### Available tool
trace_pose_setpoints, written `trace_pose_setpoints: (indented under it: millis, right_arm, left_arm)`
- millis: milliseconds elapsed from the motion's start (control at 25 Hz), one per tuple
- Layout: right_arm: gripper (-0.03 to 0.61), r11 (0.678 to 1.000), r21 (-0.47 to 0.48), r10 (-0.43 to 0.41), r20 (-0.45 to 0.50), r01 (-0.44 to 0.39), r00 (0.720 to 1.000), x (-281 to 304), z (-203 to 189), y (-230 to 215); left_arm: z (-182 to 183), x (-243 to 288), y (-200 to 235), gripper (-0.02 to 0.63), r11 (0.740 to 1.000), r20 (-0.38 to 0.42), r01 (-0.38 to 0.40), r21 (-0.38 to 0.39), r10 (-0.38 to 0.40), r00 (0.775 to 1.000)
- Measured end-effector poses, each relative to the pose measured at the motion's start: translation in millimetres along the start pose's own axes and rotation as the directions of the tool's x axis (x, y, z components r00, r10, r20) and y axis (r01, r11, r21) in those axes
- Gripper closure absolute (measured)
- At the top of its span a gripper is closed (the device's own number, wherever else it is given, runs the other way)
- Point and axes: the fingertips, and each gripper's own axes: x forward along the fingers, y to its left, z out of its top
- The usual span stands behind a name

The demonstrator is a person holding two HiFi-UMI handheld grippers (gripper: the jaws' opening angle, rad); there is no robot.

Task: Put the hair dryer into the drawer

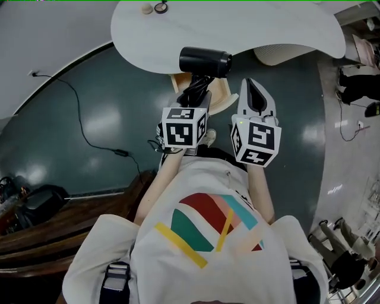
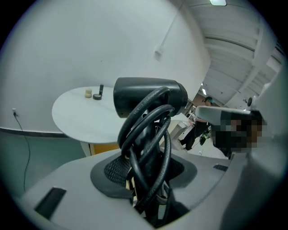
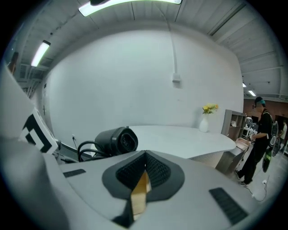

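A black hair dryer [image 1: 205, 61] with its cord looped round the handle hangs in front of me, its barrel lying over the near edge of the white table [image 1: 255, 27]. My left gripper [image 1: 199, 90] is shut on the cord-wrapped handle. In the left gripper view the handle and cord [image 2: 148, 148] fill the gap between the pads of the left gripper [image 2: 146, 179]. My right gripper [image 1: 252, 89] stands just right of the dryer, apart from it, its pads [image 3: 155, 173] meeting with nothing held. The right gripper view shows the dryer [image 3: 116, 140] to the left.
A light wooden unit [image 1: 224, 95] stands under the table edge, behind both grippers. Small items [image 1: 154, 8] lie at the table's far side, and a vase of yellow flowers [image 3: 204, 120] stands on it. A cable [image 1: 89, 136] runs over the dark floor. A person [image 3: 257, 139] stands at right.
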Motion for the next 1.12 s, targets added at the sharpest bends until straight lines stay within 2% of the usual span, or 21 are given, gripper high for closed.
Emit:
trace_pose_setpoints:
  millis: [280,480,680,800,1120]
  right_arm:
    - [0.566,0.999,-0.013,0.043,-0.028,-0.043,0.999,-14,-22,13]
    - [0.566,0.999,-0.014,0.050,-0.042,-0.050,0.998,-16,-34,19]
    - [0.566,0.998,-0.017,0.053,-0.058,-0.054,0.997,-13,-38,23]
    - [0.566,0.999,-0.015,0.048,-0.066,-0.049,0.997,-11,-40,21]
    - [0.566,0.998,-0.035,0.050,-0.100,-0.054,0.994,-6,-48,26]
  left_arm:
    - [-67,5,6,0.422,0.997,-0.131,-0.045,-0.058,0.037,0.991]
    - [-95,11,16,0.422,0.993,-0.210,-0.065,-0.102,0.042,0.977]
    - [-116,15,25,0.422,0.984,-0.318,-0.067,-0.162,0.012,0.948]
    - [-128,18,27,0.422,0.983,-0.372,-0.068,-0.168,0.001,0.928]
    - [-142,26,37,0.422,0.980,-0.452,-0.093,-0.178,0.002,0.892]
